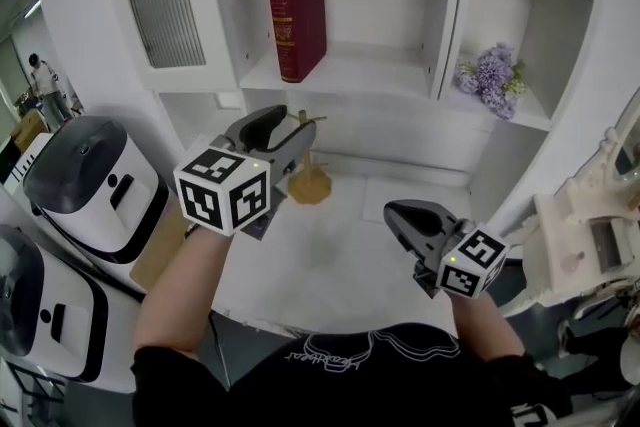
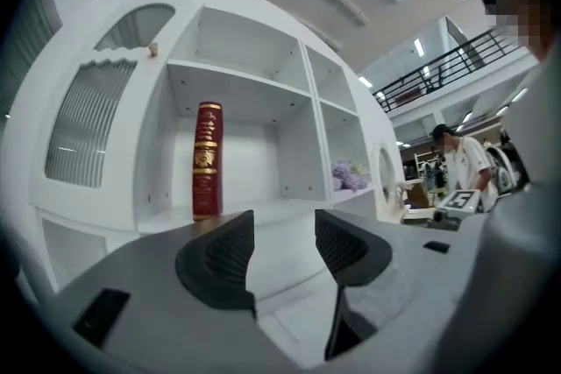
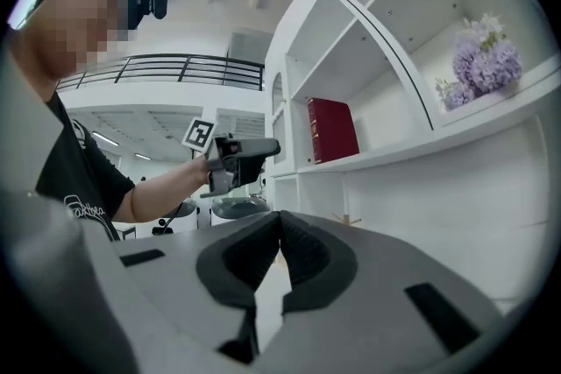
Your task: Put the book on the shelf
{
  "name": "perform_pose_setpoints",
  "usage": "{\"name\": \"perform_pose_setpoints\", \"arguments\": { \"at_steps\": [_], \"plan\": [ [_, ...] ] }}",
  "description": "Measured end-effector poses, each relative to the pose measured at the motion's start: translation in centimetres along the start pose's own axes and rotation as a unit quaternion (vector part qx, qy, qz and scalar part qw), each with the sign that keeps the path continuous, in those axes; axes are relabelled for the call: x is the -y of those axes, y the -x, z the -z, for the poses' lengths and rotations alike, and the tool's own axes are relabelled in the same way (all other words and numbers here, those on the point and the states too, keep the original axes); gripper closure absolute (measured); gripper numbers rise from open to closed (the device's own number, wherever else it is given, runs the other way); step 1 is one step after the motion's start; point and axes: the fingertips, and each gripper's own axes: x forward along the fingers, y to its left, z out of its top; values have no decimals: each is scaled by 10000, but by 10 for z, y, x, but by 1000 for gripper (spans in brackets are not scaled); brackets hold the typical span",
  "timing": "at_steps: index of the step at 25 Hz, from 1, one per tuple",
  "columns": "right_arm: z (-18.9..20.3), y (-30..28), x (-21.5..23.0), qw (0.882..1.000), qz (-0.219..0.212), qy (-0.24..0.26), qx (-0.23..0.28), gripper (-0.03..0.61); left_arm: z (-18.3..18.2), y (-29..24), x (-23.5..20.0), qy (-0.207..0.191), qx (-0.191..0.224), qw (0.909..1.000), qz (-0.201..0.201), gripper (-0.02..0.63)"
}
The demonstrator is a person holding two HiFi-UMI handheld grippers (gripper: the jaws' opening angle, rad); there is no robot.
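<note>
Book (image 1: 296, 20) is standing upright on the shelf (image 1: 350, 73), at the left side of the middle compartment, spine facing out, nothing touching it. Left gripper (image 2: 284, 245) is held below and in front of the book, well apart from it; its fingers (image 2: 223, 258) are wide open with nothing between them. Right gripper (image 3: 280, 228) sits lower and to the right, its fingers (image 3: 248, 254) closed together at the tips and empty. Purple flowers (image 1: 492, 78) are in the right compartment. A small wooden stand (image 1: 309, 183) is on the surface under the shelf.
</note>
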Motion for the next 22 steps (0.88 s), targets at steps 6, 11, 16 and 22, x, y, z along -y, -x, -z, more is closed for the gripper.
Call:
{"name": "perform_pose_setpoints", "arguments": {
  "at_steps": [6,11,16,22],
  "plan": [
    [-12,8,-33,9996,-36,220,158,572,52,58,86,505,91,9938,984,467],
    [-8,13,-52,9997,-52,39,235,572,85,85,110,963,248,9905,946,596],
    [1,19,-73,9994,-85,-106,303,572,97,110,136,1412,434,9818,1196,610],
    [9,29,-93,9990,-8,-189,407,572,98,130,154,1194,465,9852,1138,611]
  ]
}}
